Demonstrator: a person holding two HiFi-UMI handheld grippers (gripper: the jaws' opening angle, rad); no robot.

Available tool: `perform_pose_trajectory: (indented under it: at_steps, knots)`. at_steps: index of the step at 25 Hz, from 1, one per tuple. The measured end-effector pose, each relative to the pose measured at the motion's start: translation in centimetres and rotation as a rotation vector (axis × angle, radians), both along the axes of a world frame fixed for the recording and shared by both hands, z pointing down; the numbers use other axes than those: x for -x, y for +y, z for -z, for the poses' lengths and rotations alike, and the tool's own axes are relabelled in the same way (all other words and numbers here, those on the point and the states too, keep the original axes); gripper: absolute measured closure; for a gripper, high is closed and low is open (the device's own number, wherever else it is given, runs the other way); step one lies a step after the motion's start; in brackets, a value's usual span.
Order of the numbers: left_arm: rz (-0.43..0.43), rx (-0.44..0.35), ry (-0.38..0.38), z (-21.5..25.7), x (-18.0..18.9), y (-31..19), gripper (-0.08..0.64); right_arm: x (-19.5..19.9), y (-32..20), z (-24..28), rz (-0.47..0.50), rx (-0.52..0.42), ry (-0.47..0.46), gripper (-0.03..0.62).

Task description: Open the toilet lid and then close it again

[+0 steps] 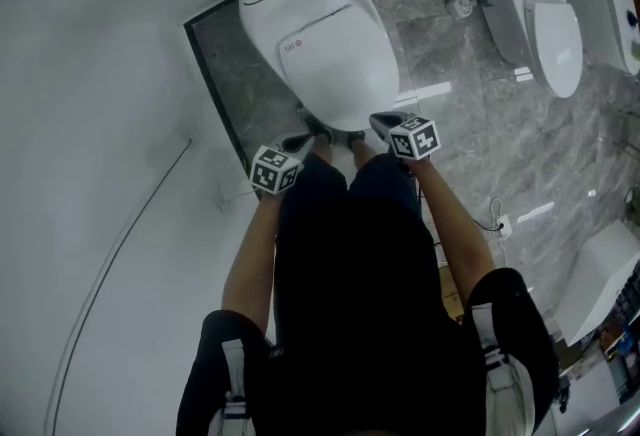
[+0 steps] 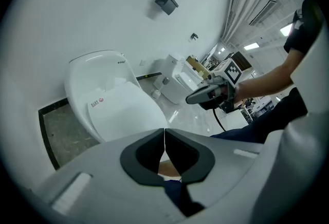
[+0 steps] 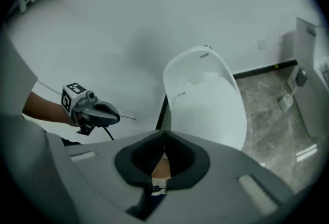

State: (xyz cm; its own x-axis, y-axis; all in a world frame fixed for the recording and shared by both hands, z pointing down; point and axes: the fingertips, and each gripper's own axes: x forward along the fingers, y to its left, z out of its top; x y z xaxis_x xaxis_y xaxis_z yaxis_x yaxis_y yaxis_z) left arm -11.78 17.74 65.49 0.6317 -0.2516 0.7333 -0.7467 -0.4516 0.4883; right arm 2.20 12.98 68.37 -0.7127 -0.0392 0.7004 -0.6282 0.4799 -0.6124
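The white toilet stands against the wall with its lid down flat. It also shows in the left gripper view and the right gripper view. My left gripper hovers by the bowl's front left edge, jaws shut and empty. My right gripper hovers by the front right edge, also shut with nothing in it. Neither touches the lid. Each gripper sees the other: the right gripper and the left gripper.
Two more white toilets stand at the far right on the grey marble floor. A white wall with a thin cable fills the left. A small dark box hangs on the wall.
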Motion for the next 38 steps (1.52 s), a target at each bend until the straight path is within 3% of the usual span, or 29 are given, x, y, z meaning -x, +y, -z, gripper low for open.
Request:
perform_pose_trajectory:
  at_steps: [6, 11, 19, 29, 38]
  knots:
    - [0.042, -0.103, 0.031, 6.8, 0.3, -1.3, 0.546, 1.6, -1.6, 8.9, 0.122, -0.27, -0.04, 0.589]
    - [0.018, -0.168, 0.049, 10.1, -0.1, -3.7, 0.548, 2.1, -3.3, 13.8, 0.15, -0.363, -0.025, 0.59]
    - [0.052, -0.272, 0.082, 14.2, -1.4, -7.0, 0.548, 1.4, -3.2, 17.1, 0.163, -0.414, -0.011, 0.589]
    - [0.108, -0.317, 0.079, 16.3, -1.0, -8.8, 0.548, 0.9, -5.7, 19.5, 0.192, -0.5, -0.029, 0.589]
    - [0.143, -0.328, 0.059, 17.0, -0.5, -9.3, 0.548, -0.3, -6.5, 18.9, 0.166, -0.49, -0.019, 0.589]
